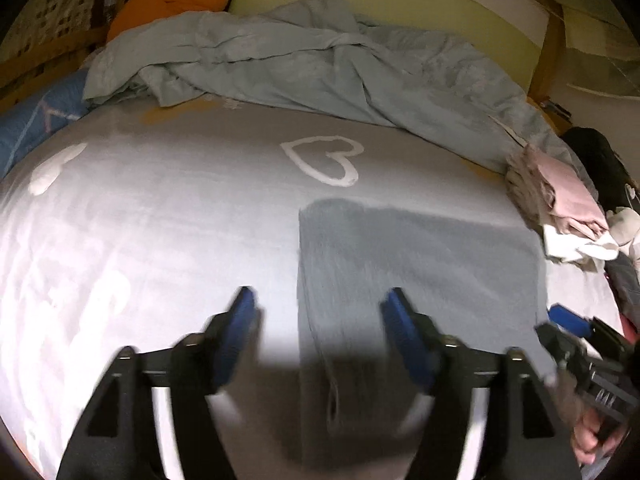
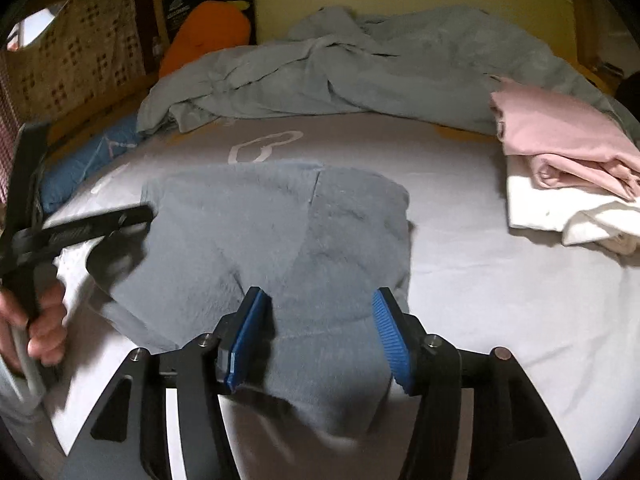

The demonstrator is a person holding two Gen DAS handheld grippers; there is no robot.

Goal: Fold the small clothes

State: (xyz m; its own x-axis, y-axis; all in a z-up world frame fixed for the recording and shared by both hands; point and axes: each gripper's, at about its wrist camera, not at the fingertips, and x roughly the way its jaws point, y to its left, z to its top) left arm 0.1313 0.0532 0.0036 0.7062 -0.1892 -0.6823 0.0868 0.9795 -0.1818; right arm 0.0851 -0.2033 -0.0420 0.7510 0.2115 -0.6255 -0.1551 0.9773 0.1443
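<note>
A grey-blue garment (image 1: 420,260) (image 2: 280,220) lies spread flat on the light grey bed sheet (image 1: 160,220). My left gripper (image 1: 320,300) hovers open over the garment's left edge, one pad above the sheet and the other above the cloth. Over the garment's near edge my right gripper (image 2: 318,296) stands open, its blue pads apart and pressing on nothing. Each gripper also shows in the other view: the right gripper (image 1: 560,328) at the garment's right side, the left gripper (image 2: 124,236) at its left side, with a hand on each handle.
A crumpled blue-grey duvet (image 1: 300,52) (image 2: 360,68) fills the back of the bed. Folded pink (image 2: 560,140) and white clothes (image 2: 560,208) are stacked at the right. An orange plush (image 2: 208,36) leans at the back left. A white heart outline (image 1: 324,160) marks the sheet.
</note>
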